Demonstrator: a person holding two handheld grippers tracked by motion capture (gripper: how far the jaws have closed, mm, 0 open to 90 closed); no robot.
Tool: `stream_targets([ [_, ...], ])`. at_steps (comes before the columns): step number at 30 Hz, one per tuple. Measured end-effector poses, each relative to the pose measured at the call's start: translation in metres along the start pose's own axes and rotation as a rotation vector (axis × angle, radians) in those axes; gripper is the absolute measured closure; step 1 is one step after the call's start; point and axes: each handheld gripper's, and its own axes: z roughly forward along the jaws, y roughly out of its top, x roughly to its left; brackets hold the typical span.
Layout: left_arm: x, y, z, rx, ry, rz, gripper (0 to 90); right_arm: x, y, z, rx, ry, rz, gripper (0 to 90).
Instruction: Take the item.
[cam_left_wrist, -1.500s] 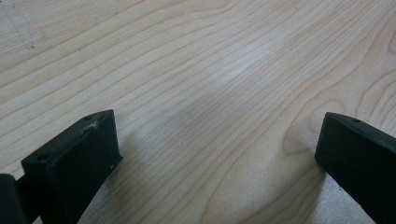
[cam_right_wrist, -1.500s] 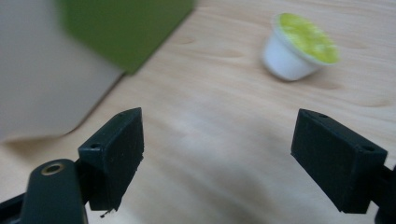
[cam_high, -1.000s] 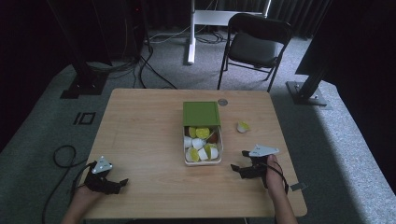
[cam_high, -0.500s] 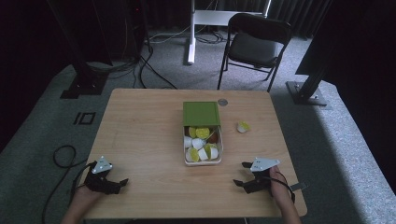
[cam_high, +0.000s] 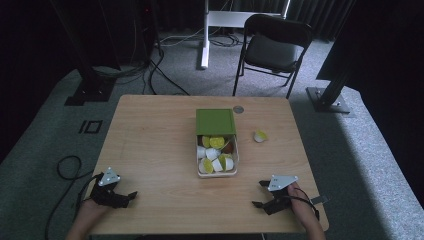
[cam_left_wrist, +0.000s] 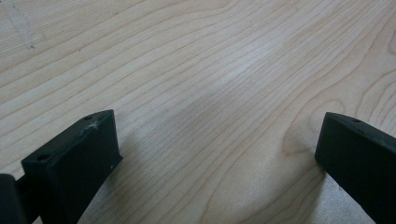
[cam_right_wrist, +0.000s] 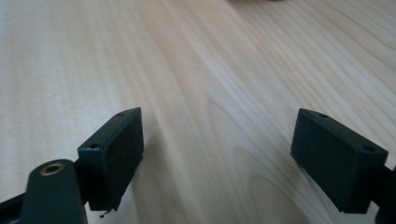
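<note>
Right gripper (cam_high: 261, 194) low on table (cam_high: 160, 150), jaws wide, empty; left gripper (cam_high: 131, 195) likewise.

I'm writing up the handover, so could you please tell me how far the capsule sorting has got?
Done: the box holds a heap of yellow and white capsules. In hand: nothing; the left gripper and the right gripper rest open on the table. Left: one loose capsule beside the box, and perhaps closing its green lid.
</note>
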Motion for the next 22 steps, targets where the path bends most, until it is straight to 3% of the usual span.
stream_targets([
  [3,0.0,-0.0001,0.0001,-0.002,0.0,0.0,0.5,-0.0013,-0.0005,-0.0002,0.008,-0.036,0.034,13.4],
  [22,0.0,-0.0001,0.0001,-0.002,0.0,0.0,0.5,0.0025,-0.0016,-0.0012,0.009,-0.047,0.043,12.8],
])
